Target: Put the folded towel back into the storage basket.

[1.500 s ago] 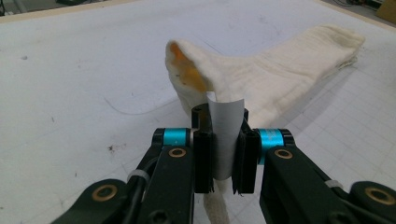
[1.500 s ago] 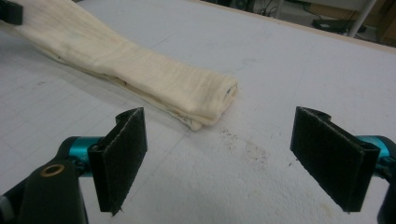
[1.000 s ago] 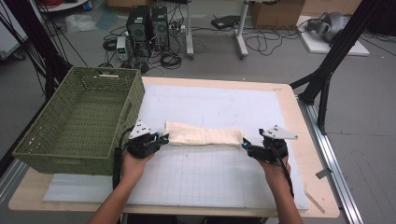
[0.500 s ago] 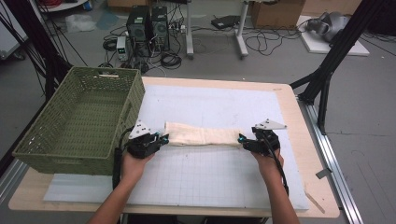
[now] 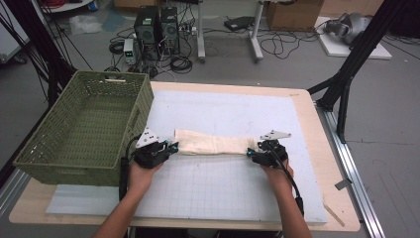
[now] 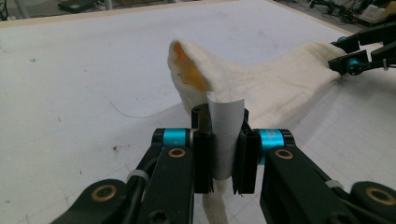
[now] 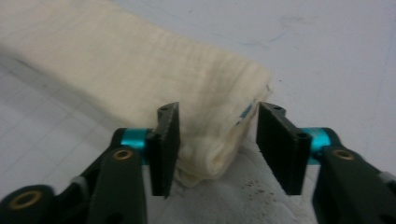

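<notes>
The folded towel (image 5: 214, 145) lay mid-desk. The left gripper (image 6: 224, 154) was clamped on its nine-o'clock end; the right gripper (image 7: 217, 144) straddled the three-o'clock end, fingers apart, ungrasped. The basket (image 5: 29, 153) sat empty.

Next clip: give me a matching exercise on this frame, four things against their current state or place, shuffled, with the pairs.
Things:
1. left gripper
2. right gripper
3. green basket
4. folded cream towel

States or places:
A. stands at the table's left edge
B. fingers open around one end of the towel
C. lies stretched between the two grippers
D. fingers shut on a white tag and the cloth at the towel's end

Pairs: 1-D, 2-B, 3-A, 4-C
</notes>
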`<action>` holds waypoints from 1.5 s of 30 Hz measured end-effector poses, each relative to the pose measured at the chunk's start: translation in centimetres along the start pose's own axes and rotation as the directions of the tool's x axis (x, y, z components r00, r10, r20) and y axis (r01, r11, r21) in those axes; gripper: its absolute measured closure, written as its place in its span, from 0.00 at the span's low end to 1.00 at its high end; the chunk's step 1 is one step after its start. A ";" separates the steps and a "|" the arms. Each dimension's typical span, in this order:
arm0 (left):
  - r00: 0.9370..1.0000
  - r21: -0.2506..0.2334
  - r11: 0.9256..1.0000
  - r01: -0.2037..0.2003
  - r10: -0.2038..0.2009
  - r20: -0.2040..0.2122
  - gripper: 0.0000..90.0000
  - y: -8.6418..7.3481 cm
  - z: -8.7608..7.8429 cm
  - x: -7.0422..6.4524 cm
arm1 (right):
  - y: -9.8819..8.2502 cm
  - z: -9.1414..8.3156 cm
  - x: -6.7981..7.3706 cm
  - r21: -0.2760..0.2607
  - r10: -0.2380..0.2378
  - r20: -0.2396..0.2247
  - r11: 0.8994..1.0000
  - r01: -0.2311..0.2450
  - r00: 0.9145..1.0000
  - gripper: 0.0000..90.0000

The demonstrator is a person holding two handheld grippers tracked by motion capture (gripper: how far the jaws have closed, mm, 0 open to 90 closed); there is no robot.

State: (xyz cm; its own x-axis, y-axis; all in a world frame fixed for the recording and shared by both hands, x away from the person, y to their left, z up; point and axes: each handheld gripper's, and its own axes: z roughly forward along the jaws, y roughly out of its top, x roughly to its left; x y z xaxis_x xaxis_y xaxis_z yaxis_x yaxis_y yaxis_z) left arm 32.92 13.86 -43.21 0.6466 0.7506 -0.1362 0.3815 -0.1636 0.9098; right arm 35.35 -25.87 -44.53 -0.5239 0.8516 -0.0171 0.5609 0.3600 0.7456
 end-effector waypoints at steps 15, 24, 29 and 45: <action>1.000 0.003 1.000 -0.018 0.018 -0.012 0.90 0.0 -0.1 0.0 | -0.3 -0.1 -0.2 0.022 0.148 -0.080 0.989 -0.146 0.986 0.91; 1.000 -0.025 1.000 -0.016 0.016 0.016 0.91 0.3 -0.5 -0.5 | -0.4 -1.6 -0.2 -0.080 -0.100 -0.028 0.992 0.098 0.995 0.92; 0.999 -0.044 0.999 -0.030 0.032 0.038 0.91 0.7 -0.6 -1.3 | 0.0 -3.0 -1.4 -0.150 -0.091 -0.013 0.985 0.088 0.996 0.92; 0.993 -0.110 0.991 -0.082 0.091 0.080 0.91 1.4 -2.2 -4.3 | 2.8 -6.1 -4.3 -0.283 -0.144 -0.021 0.950 0.132 0.989 0.92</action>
State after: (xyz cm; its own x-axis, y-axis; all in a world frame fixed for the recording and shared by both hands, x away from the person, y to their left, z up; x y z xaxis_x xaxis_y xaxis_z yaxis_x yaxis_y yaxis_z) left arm 29.21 11.79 -40.48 0.7294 0.6790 -0.0837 0.2525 -0.1534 0.9553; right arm 35.29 -30.82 -38.28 -0.6124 0.7828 -0.1104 0.2821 0.3469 0.8945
